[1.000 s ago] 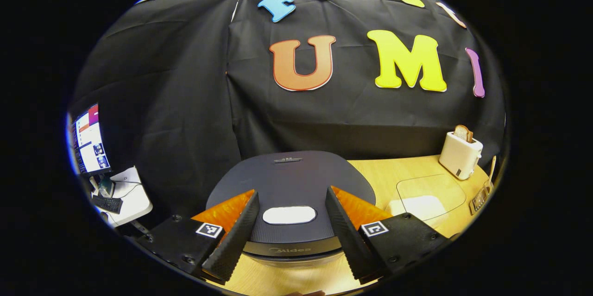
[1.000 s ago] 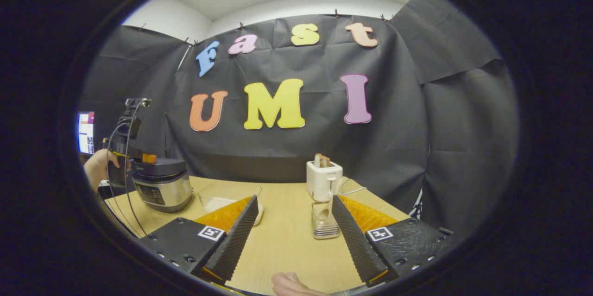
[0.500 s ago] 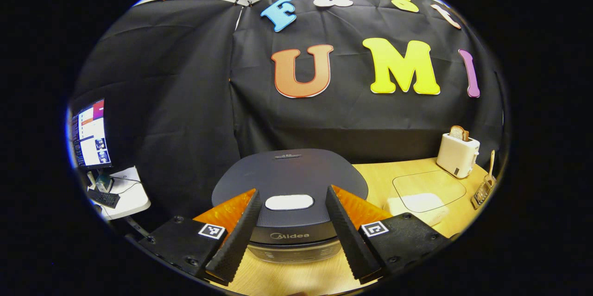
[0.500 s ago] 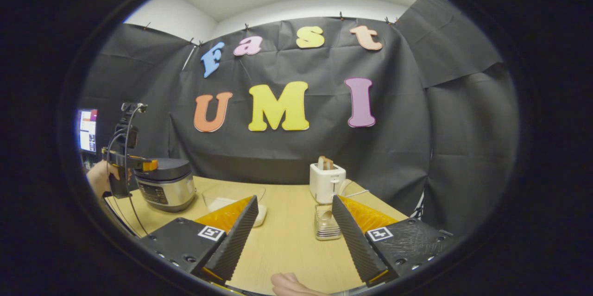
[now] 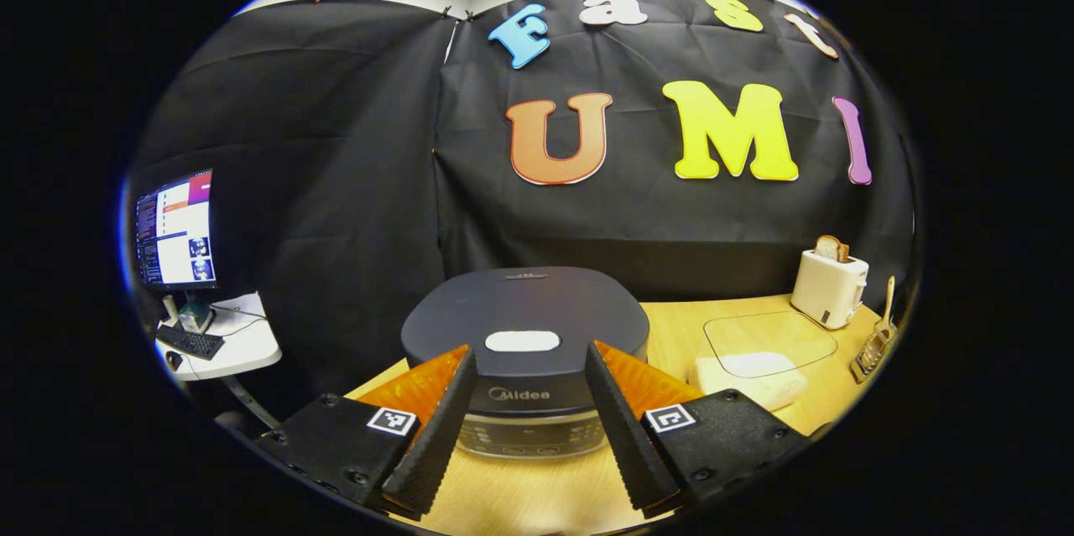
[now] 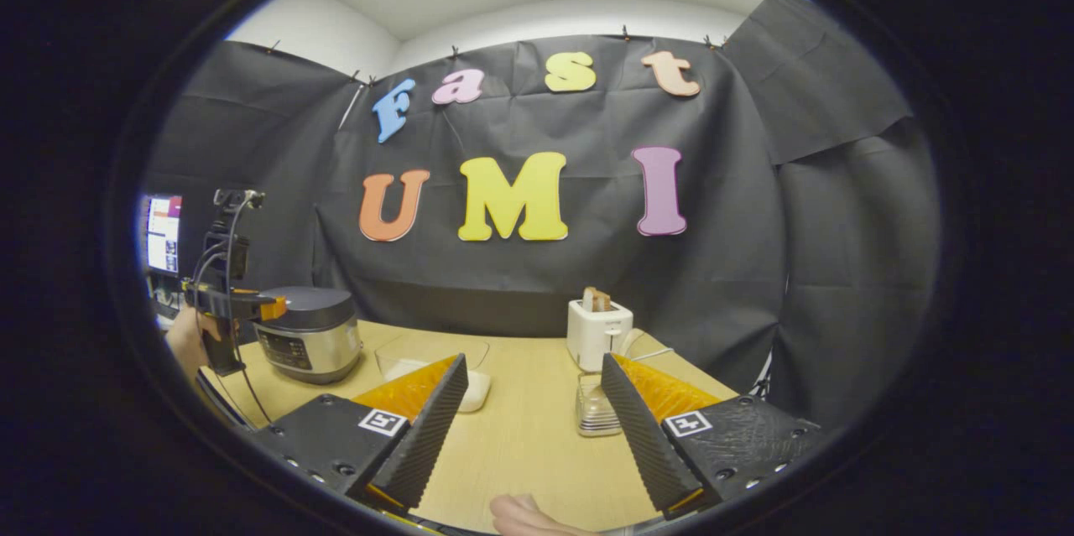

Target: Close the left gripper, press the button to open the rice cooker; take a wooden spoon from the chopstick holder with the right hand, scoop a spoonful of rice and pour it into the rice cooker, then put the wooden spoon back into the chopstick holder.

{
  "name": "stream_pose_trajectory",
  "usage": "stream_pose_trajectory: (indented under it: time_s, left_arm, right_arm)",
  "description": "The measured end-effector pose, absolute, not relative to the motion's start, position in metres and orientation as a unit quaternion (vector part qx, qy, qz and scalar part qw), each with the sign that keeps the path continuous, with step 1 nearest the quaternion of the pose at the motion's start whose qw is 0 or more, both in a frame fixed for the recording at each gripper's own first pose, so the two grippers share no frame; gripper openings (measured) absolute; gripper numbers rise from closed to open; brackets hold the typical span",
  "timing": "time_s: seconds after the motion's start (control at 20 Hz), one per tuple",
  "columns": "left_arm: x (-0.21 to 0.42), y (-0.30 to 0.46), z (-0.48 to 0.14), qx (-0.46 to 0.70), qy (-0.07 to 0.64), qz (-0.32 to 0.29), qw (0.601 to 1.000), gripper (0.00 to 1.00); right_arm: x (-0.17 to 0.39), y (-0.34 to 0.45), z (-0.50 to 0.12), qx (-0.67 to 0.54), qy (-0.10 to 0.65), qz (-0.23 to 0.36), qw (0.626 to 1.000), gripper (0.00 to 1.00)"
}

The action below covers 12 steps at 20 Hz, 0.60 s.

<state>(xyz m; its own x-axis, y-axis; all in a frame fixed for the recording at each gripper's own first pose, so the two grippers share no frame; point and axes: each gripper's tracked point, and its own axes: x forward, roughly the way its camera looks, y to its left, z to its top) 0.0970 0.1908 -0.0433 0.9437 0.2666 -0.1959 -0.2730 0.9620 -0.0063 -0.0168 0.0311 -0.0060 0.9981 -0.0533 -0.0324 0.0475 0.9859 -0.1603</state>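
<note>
Dark rice cooker point(image 5: 524, 326) on table point(image 5: 722, 326), lid down, pale button point(image 5: 522, 340) ahead of left gripper point(image 5: 530, 481). Left jaws wide apart, empty. Right gripper point(image 6: 533, 477) likewise spread, empty; chopstick holder point(image 6: 594, 410) just ahead. Risk: spread fingers straddle button, press misses. Need jaws together first.

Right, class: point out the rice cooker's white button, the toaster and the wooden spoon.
white button point(image 5: 522, 340), left gripper view, middle of its oval top.
toaster point(image 6: 598, 334), right gripper view, front face of its body.
wooden spoon point(image 5: 888, 294), left gripper view, its upright handle.
</note>
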Motion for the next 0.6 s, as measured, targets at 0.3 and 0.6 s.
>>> stream_pose_trajectory:
  time_s: [0.3,0.6]
  left_arm:
    - [0.055,0.146,-0.003,0.004,0.109,0.104,0.989,0.83]
    - [0.024,0.099,0.048,0.053,0.08,0.057,0.994,0.82]
  right_arm:
    - [-0.013,0.021,-0.01,-0.087,0.023,-0.041,0.995,0.95]
    - [0.004,0.01,-0.028,-0.096,0.047,-0.05,0.993,0.95]
